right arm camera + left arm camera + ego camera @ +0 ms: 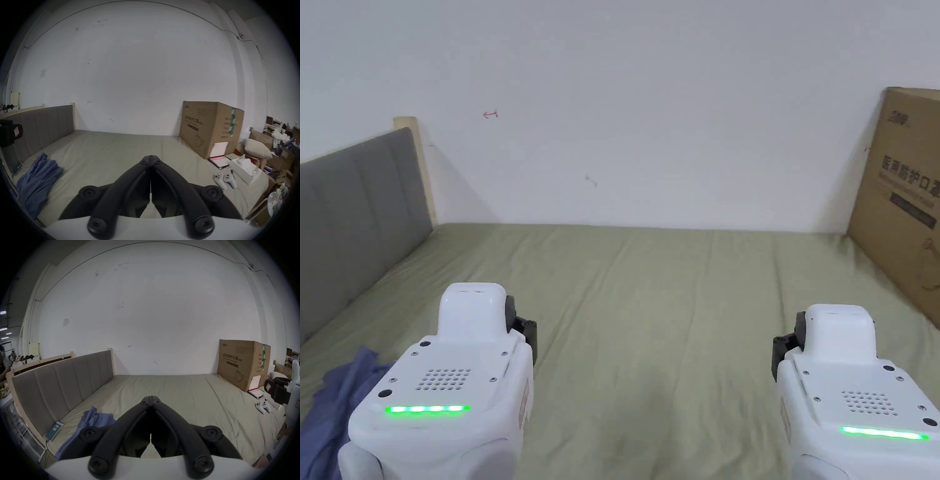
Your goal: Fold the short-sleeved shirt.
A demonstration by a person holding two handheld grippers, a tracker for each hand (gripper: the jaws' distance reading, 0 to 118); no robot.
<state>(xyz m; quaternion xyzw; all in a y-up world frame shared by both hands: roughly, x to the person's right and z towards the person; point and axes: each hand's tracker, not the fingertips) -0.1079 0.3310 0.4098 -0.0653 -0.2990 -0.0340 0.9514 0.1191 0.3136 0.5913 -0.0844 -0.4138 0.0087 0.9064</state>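
A crumpled blue short-sleeved shirt (334, 400) lies at the near left of the olive-green bed (675, 300), close to the grey headboard. It also shows in the left gripper view (95, 419) and the right gripper view (39, 175). My left gripper (150, 397) hovers above the bed just right of the shirt, jaws pressed together with nothing between them. My right gripper (150, 156) hangs over the bed's right half, well away from the shirt, jaws likewise closed and empty. In the head view both white gripper bodies (456, 375) (850, 387) sit low in the picture.
A large cardboard box (903, 200) stands at the bed's right edge against the white wall. A padded grey headboard (350, 212) bounds the left side. Two white controllers (224, 178) and a white tray lie on the near right. A phone (54, 430) rests beside the headboard.
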